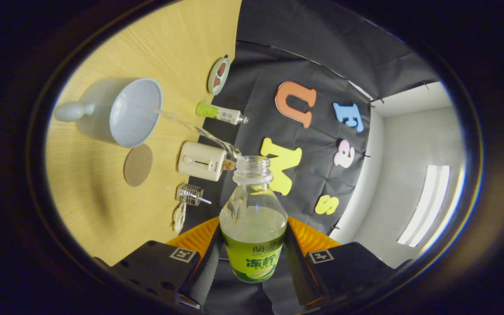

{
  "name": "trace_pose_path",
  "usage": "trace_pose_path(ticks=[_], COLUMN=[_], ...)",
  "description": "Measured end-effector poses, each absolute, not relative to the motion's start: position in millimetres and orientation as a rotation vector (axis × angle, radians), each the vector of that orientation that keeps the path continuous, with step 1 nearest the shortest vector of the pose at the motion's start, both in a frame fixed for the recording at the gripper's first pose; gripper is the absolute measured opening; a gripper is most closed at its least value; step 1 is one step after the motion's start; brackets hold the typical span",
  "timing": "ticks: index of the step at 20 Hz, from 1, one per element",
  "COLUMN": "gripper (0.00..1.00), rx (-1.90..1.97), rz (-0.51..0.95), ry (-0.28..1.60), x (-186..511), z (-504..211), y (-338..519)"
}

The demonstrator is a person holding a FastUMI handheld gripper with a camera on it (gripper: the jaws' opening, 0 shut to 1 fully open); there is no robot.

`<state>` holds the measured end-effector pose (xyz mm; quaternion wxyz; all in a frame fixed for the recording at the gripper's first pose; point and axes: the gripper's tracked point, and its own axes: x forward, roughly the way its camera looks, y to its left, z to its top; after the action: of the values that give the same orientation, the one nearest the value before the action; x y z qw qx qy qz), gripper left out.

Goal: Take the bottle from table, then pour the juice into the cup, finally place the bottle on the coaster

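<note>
Two fingers of the claw press on either side of the labelled lower body of the bottle, so the claw is closed around it and carries it tipped over, mouth pointing away from the camera and the cap off. Pale juice sits low in the clear body, and a thin stream leaves the open mouth and arcs across to the cup, a pale mug with a stubby handle whose mouth faces the stream; the stream appears to reach just inside its rim. By this the pouring step looks to be under way, with the taking of the bottle done. Between claw and cup, on the wooden tabletop, lies the round brown coaster, just beside the cup and bare. Near it stand a cream box-shaped gadget, a small wire-caged item, a green-labelled tube and, farthest, a small dish. Next, I judge, the bottle must be righted to stop the flow, then brought over the coaster and set down upright before the fingers let go.
</note>
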<state>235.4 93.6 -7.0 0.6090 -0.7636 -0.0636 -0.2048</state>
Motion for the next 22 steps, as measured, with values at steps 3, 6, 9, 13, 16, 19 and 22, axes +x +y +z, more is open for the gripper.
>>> trace_pose_path(ticks=[3,6,9,13,16,19,22], gripper=[0.79,0.78,0.78,0.78,0.78,0.78,0.78], rx=[-1.789,-1.808,-1.833,-1.872,-1.869,-1.890,-1.918], rz=[-0.475,-0.478,-0.479,-0.483,-0.489,-0.503,-0.519], ry=[-0.139,-0.137,-0.136,-0.149,-0.150,-0.148,-0.162], x=[236,236,237,237,239,241,242], z=[-7,-7,-5,-1,3,10,14], y=[96,96,95,96,94,93,94])
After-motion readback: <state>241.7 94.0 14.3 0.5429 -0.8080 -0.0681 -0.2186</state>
